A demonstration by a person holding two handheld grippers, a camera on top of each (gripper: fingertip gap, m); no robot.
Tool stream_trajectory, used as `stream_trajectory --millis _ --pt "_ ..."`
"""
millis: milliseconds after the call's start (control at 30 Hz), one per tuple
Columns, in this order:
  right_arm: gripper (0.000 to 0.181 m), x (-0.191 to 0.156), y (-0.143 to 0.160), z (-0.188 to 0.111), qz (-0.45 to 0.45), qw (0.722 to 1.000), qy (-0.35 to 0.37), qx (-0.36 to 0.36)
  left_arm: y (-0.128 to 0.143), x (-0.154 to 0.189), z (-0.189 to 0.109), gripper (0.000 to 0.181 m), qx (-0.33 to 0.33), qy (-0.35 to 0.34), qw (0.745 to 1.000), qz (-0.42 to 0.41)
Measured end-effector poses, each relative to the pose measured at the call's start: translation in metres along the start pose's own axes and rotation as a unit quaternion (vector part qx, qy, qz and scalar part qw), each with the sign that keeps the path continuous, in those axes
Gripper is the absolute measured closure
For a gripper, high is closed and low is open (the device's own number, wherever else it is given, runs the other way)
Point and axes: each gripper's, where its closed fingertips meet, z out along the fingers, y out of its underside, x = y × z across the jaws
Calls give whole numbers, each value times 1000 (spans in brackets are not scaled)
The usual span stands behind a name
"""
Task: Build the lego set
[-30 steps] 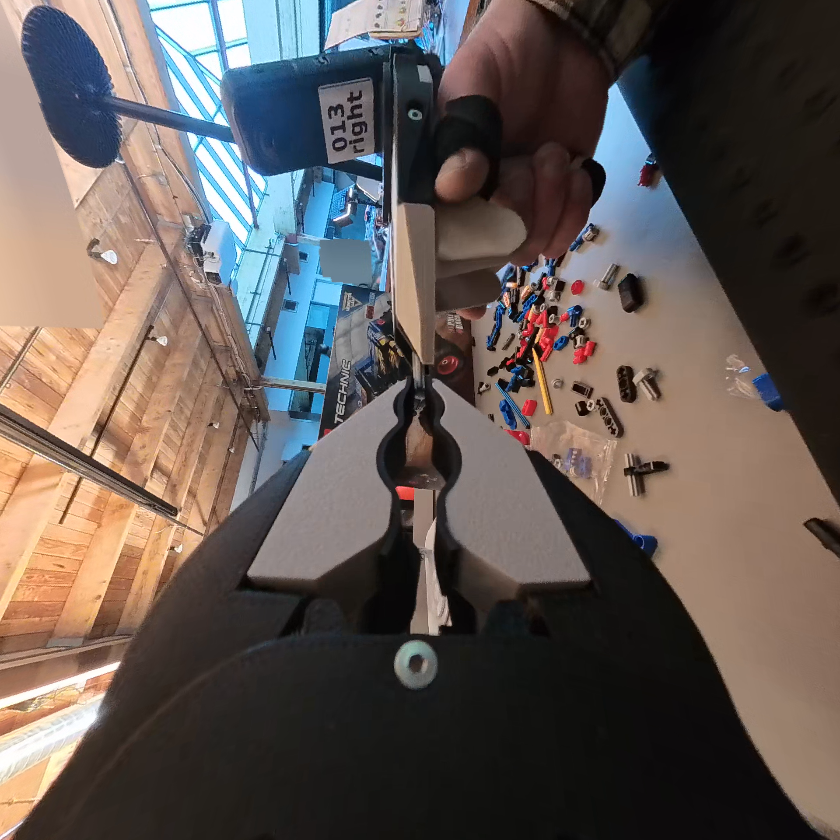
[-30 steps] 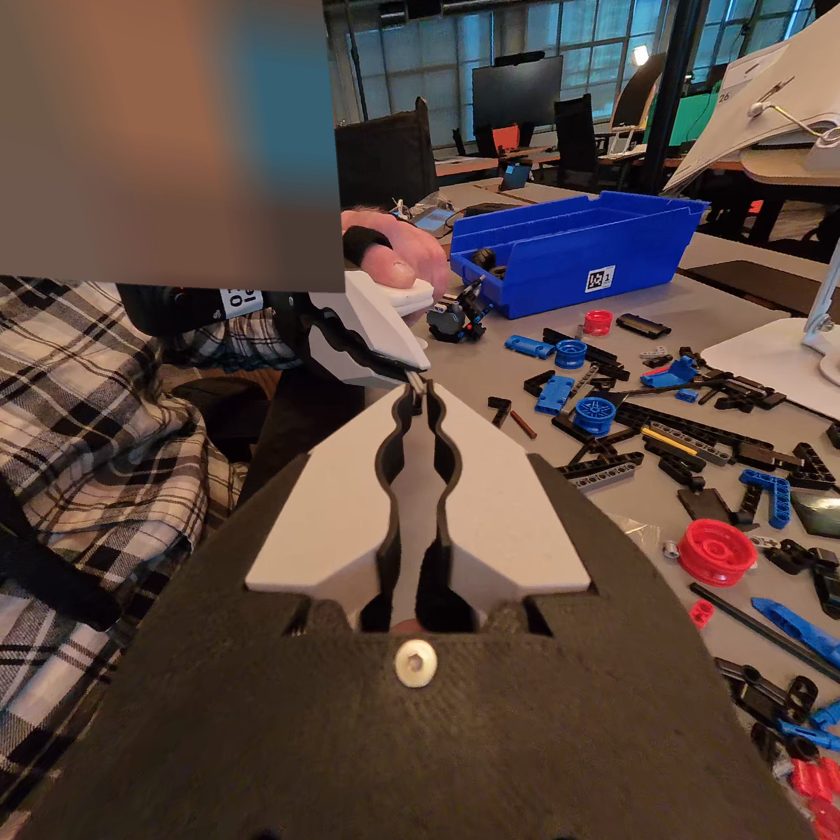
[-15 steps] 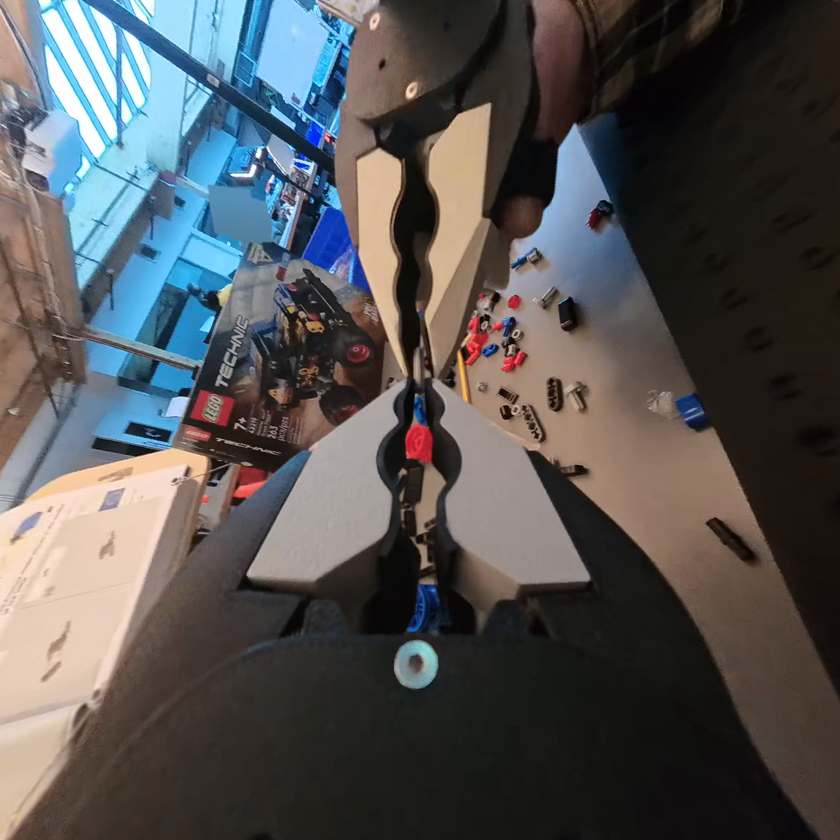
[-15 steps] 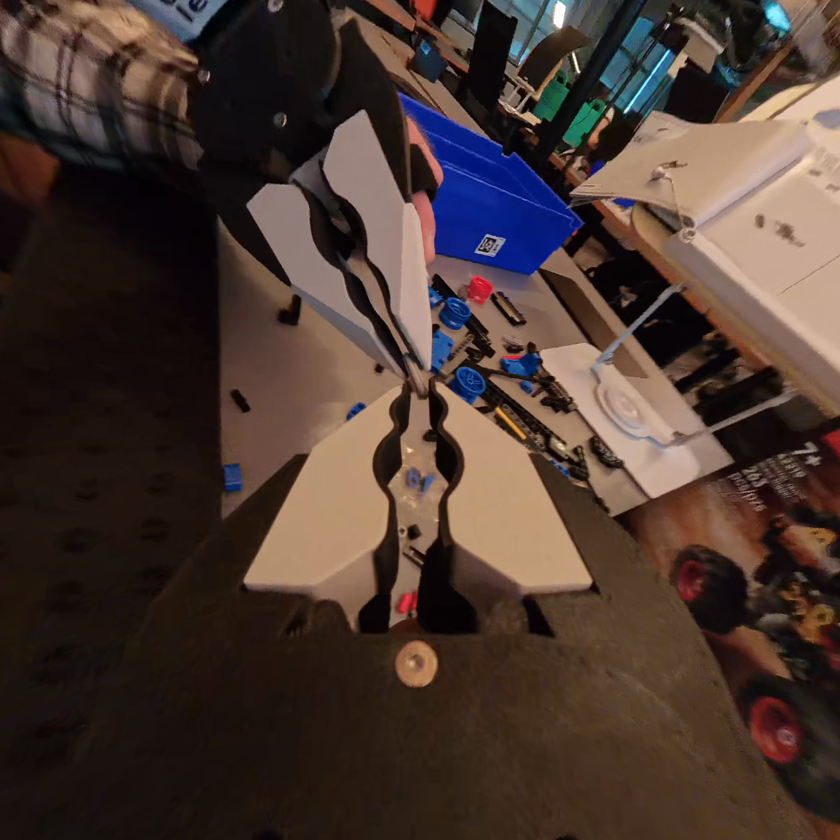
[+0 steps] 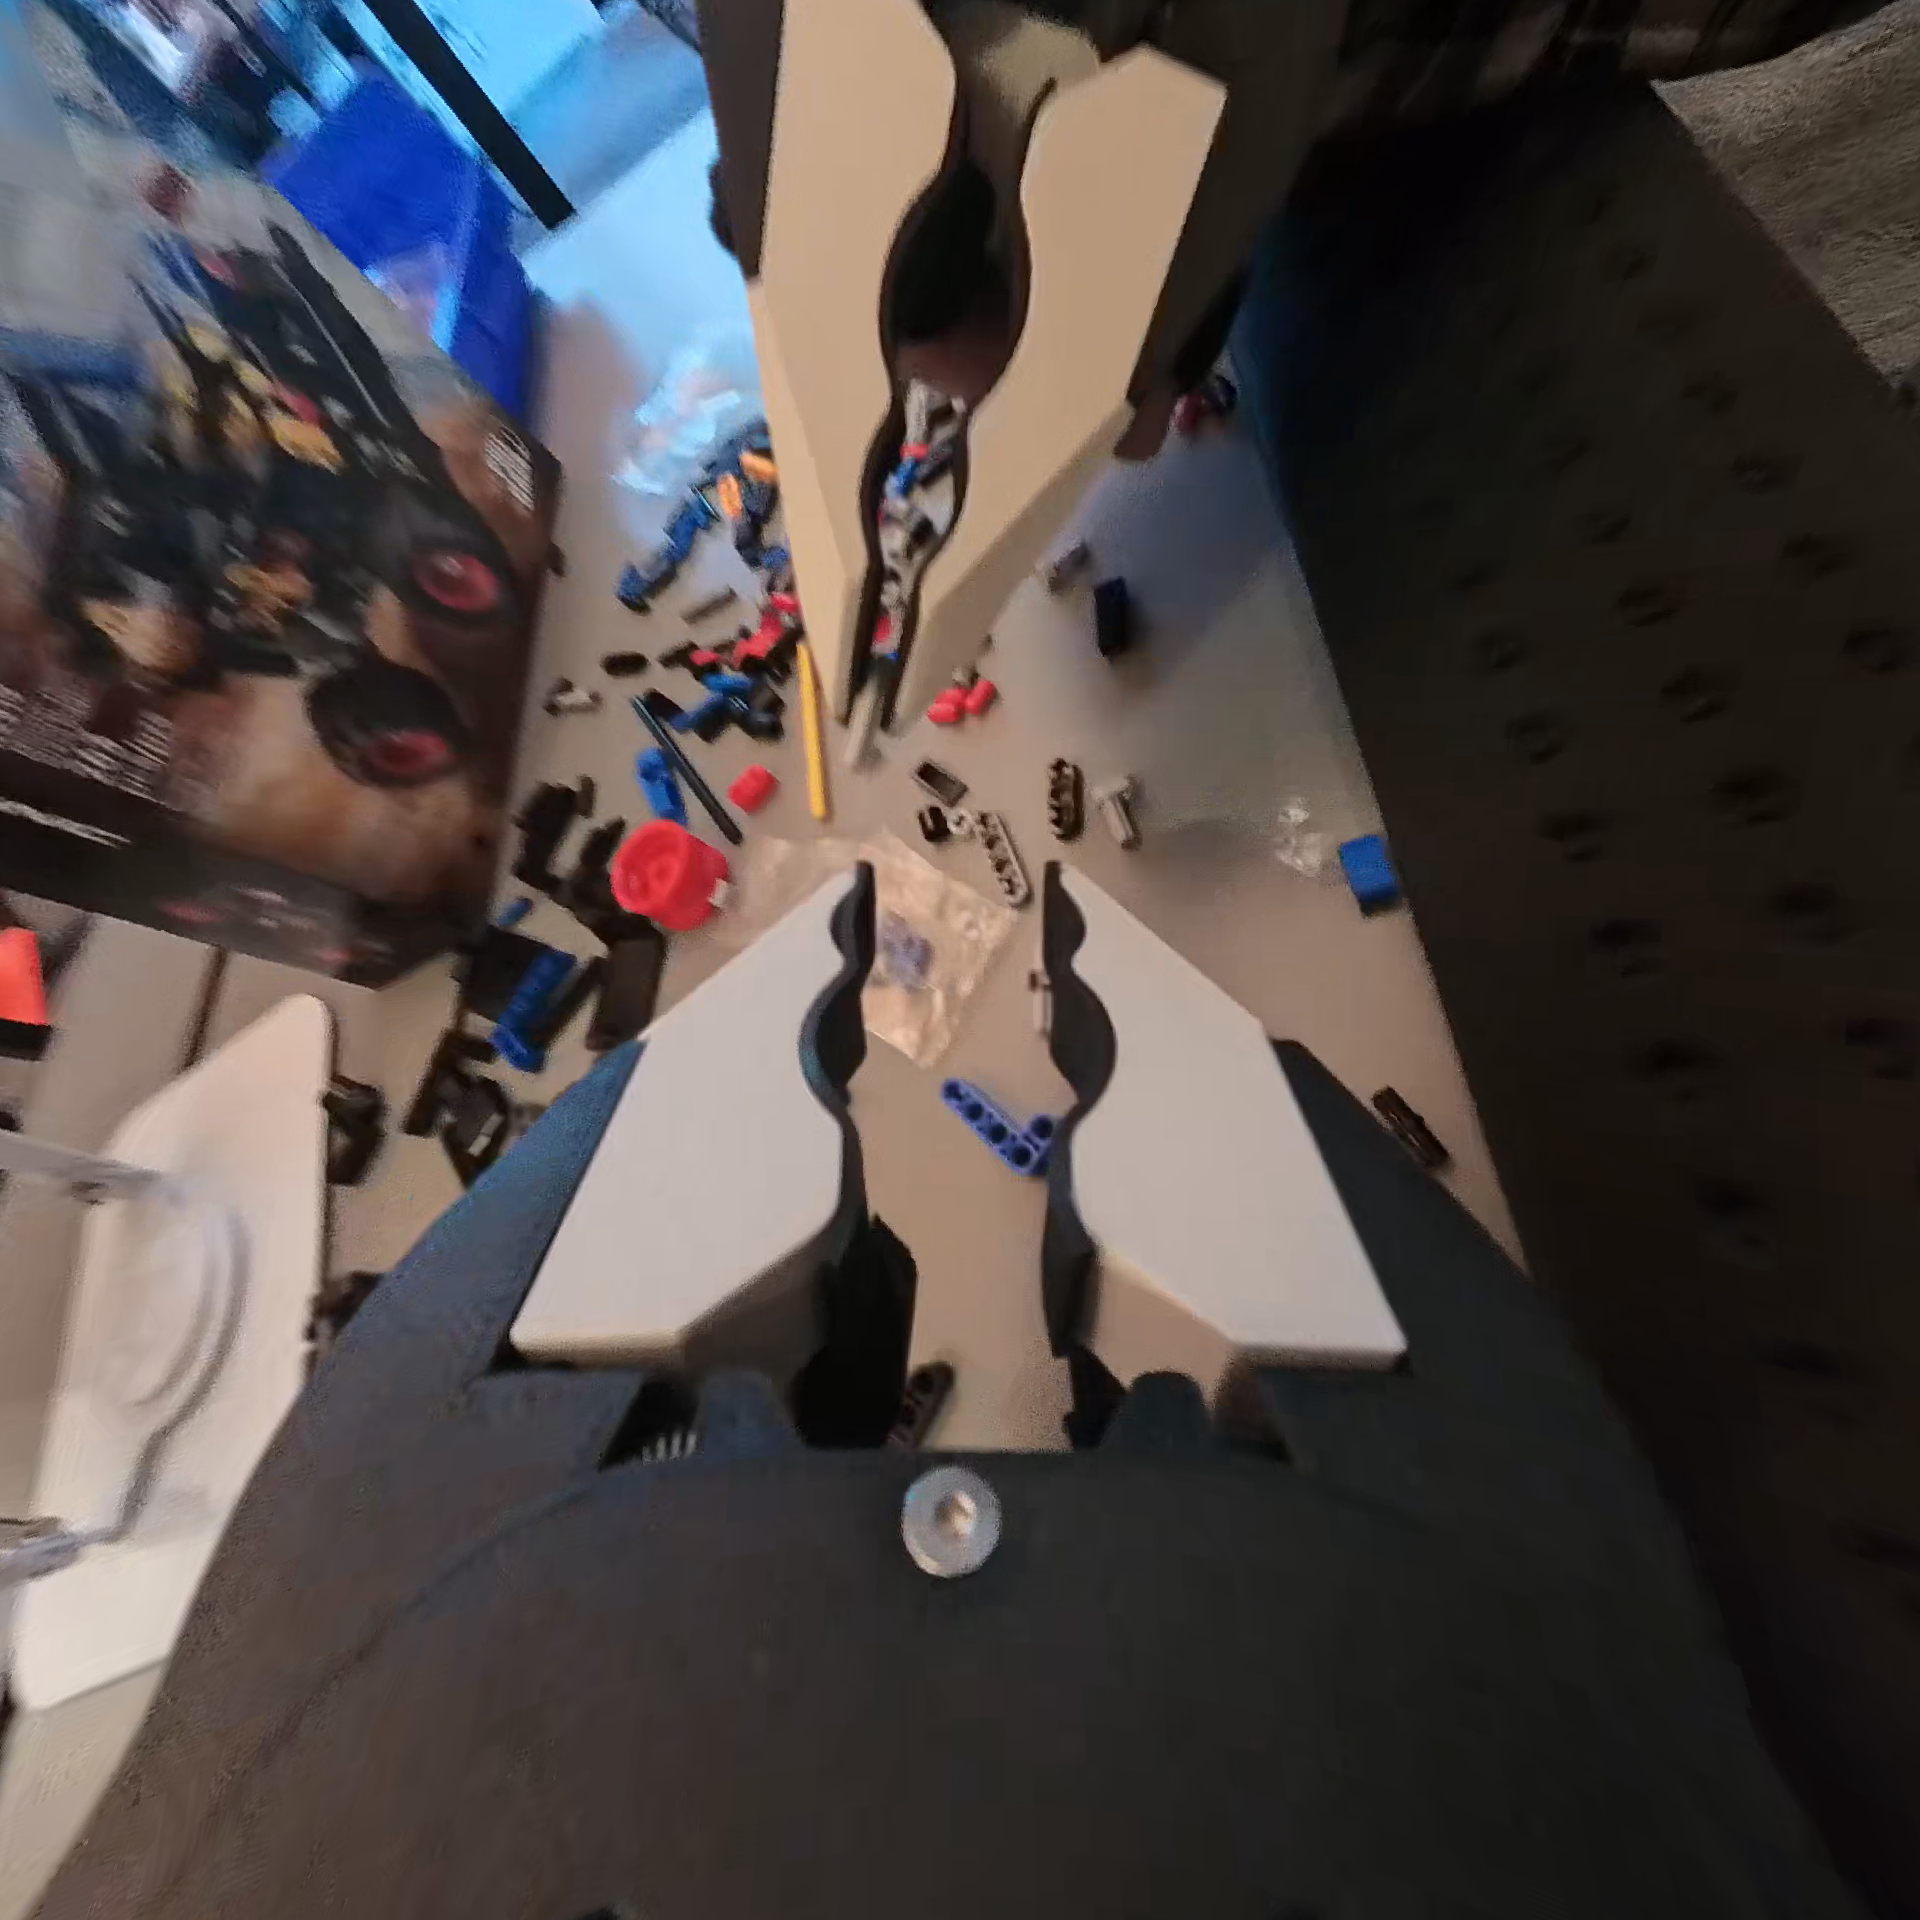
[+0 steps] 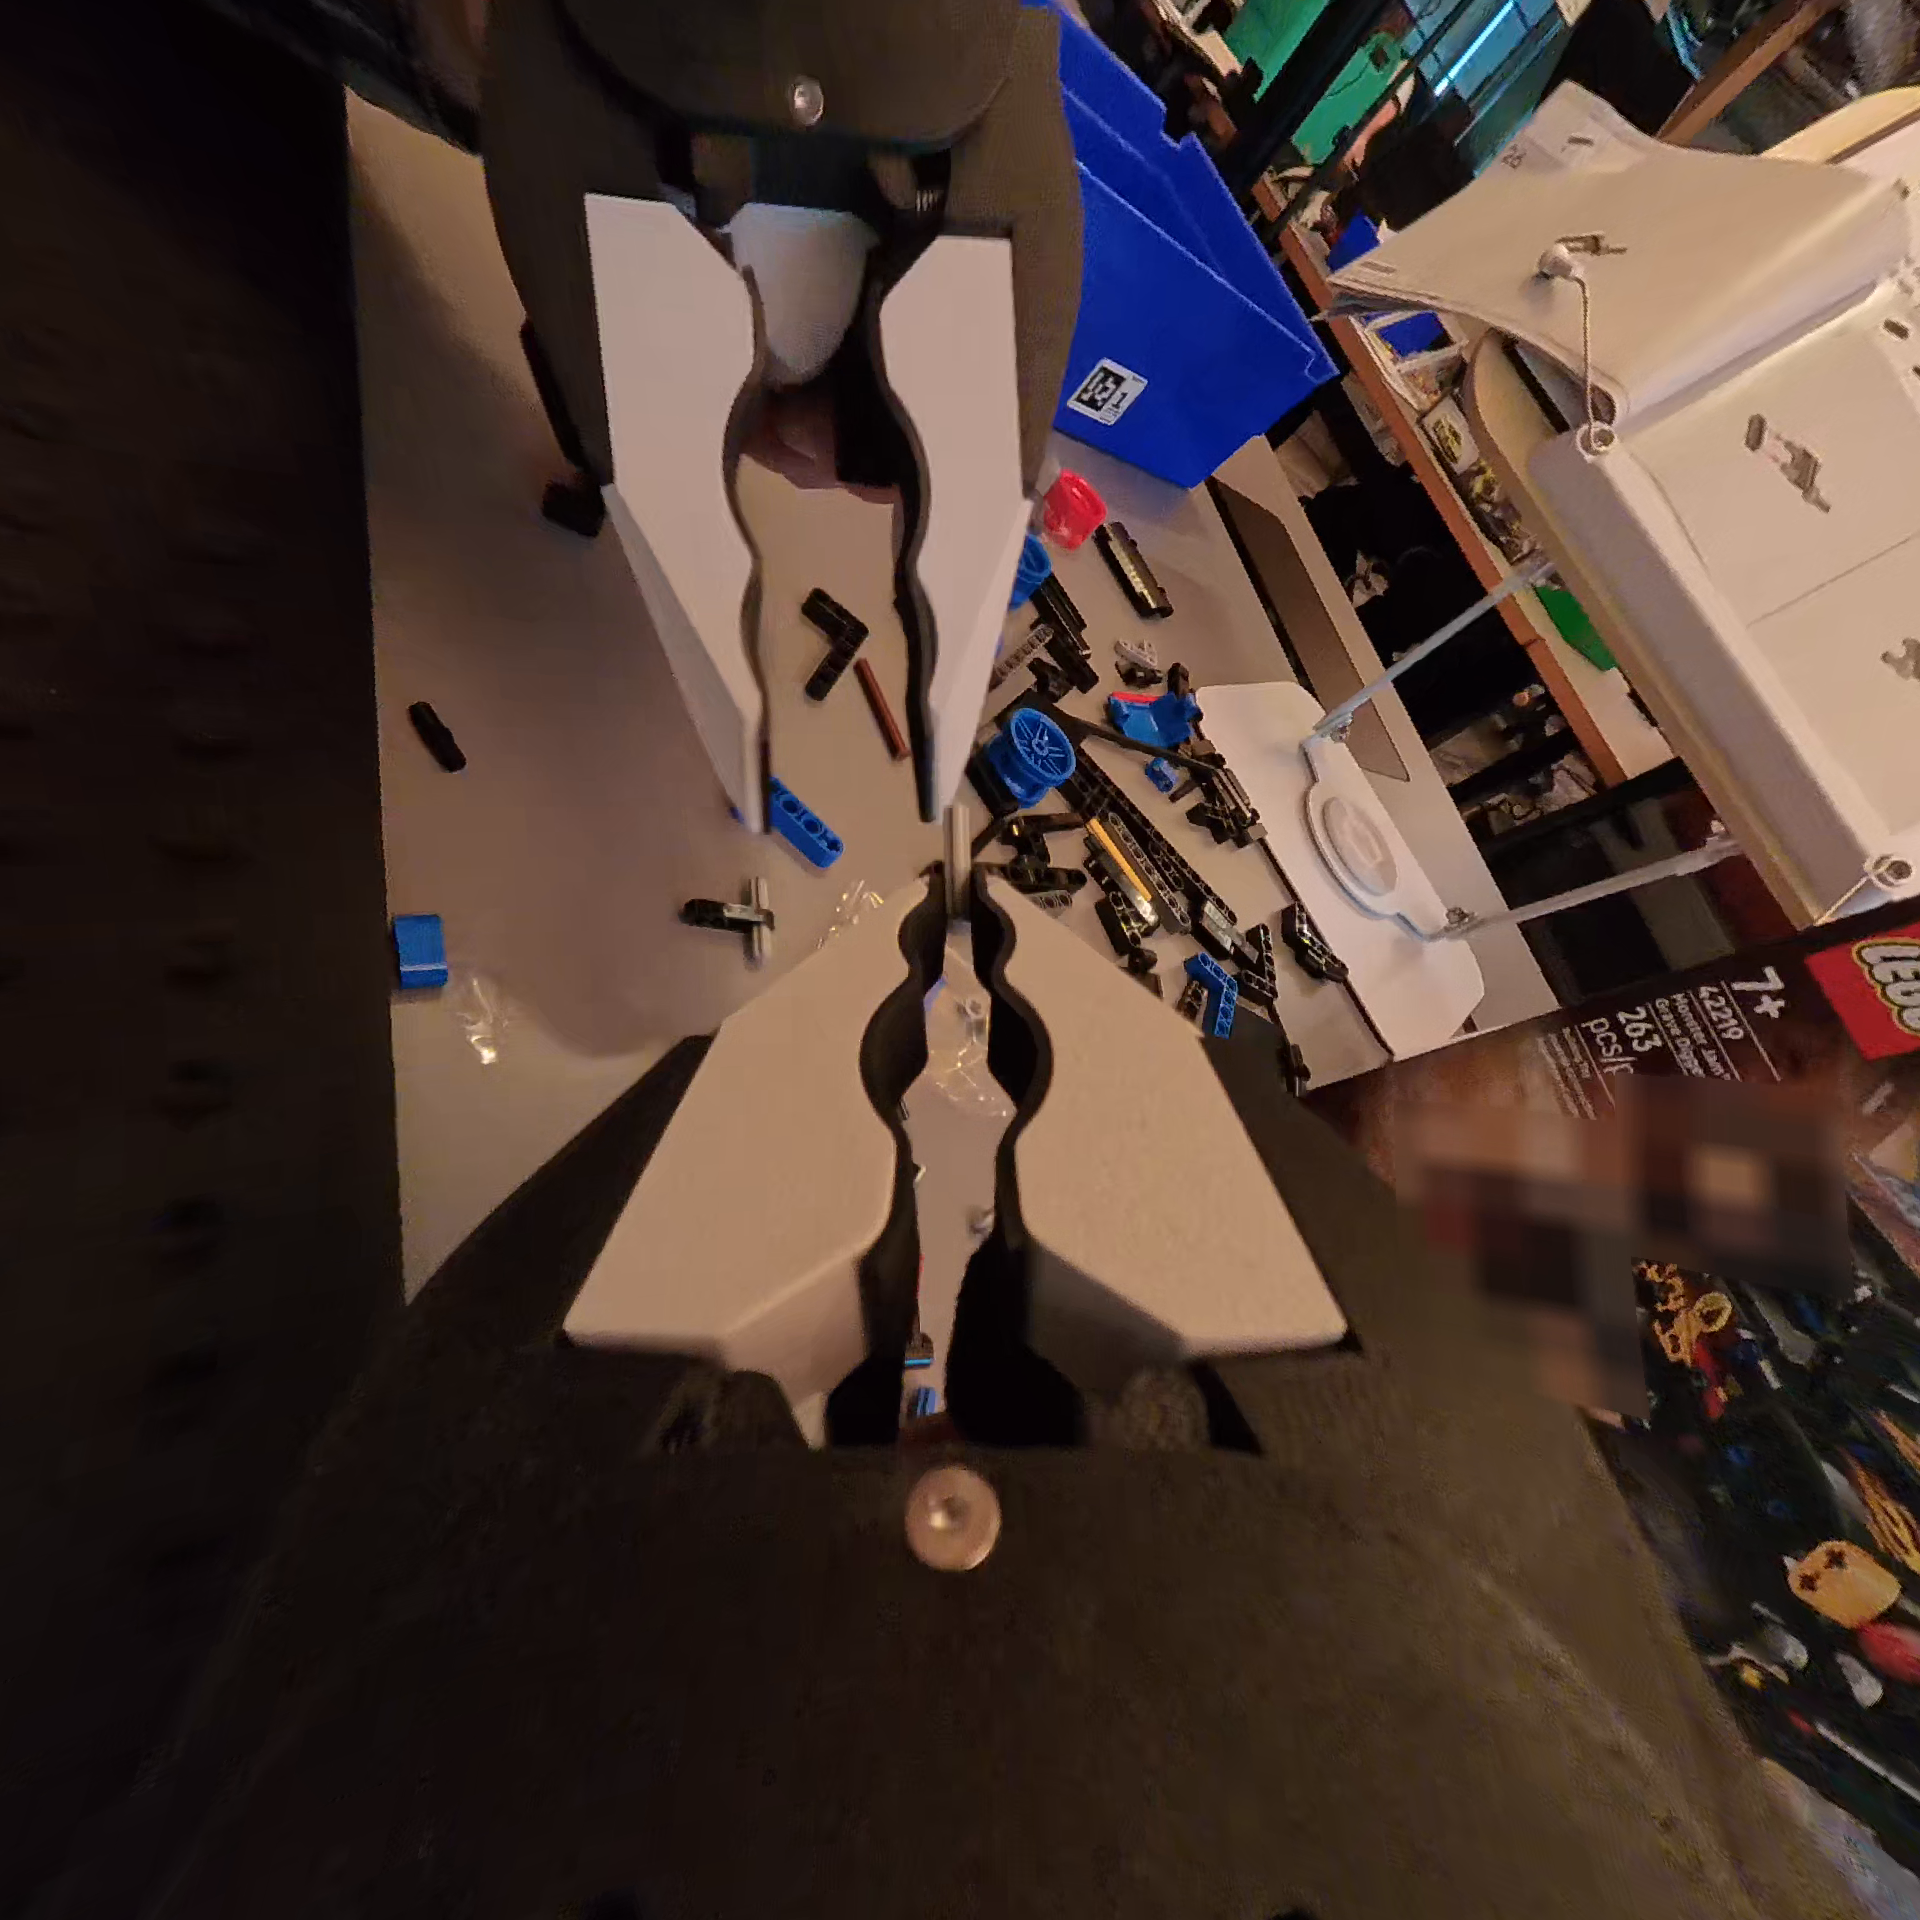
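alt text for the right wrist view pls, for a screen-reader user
The right gripper is shut on a thin grey axle, pointing it at the left gripper, which faces it with fingers apart. Below them a grey table is strewn with black, blue and red Lego pieces, beside a blue bin.

1. Loose lego pieces [image 6: 1132,883] lie scattered across the table [image 6: 520,623].
2. A bin [image 6: 1174,312] stands on the table at the far side, behind the pieces.
3. The set's box [image 6: 1714,1143] lies right of the pieces, near side.
4. A stand base [image 6: 1351,862] rests between bin and box, right of the pieces.
5. An open booklet [image 6: 1714,343] sits above that base, far right.
6. A plastic bag [image 6: 966,1049] lies on the table at the near edge of the pieces.
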Motion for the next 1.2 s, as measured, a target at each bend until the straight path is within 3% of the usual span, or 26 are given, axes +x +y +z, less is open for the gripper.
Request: stream_trajectory --millis 200,300,500,600,733,833,967,1133,1200 --pt "178 -3 7 3 0 1000 -5 -13 31 26 13 135 -93 86 991 -45" --pt "178 -3 7 4 2 1000 -5 -14 38 35 19 138 -118 109 986 -52" --pt "178 -3 8 5 5 1000 -6 -14 39 33 22 155 -119 108 984 -76" --pt "178 -4 8 5 7 1000 -7 -14 39 36 24 175 -118 114 983 -77" --pt "178 -3 9 4 8 1000 -6 -14 39 34 25 174 -114 111 984 -83" --pt "178 -3 10 4 9 1000 -6 -15 39 32 23 156 -114 110 983 -96" --pt "178 -3 10 5 9 1000 -7 -16 35 37 26 147 -108 127 979 -118" --pt "178 -3 10 4 9 1000 -7 -16 34 37 30 167 -107 115 981 -117" --pt "178 -3 11 4 9 1000 -7 -16 34 36 30 168 -105 115 981 -117"
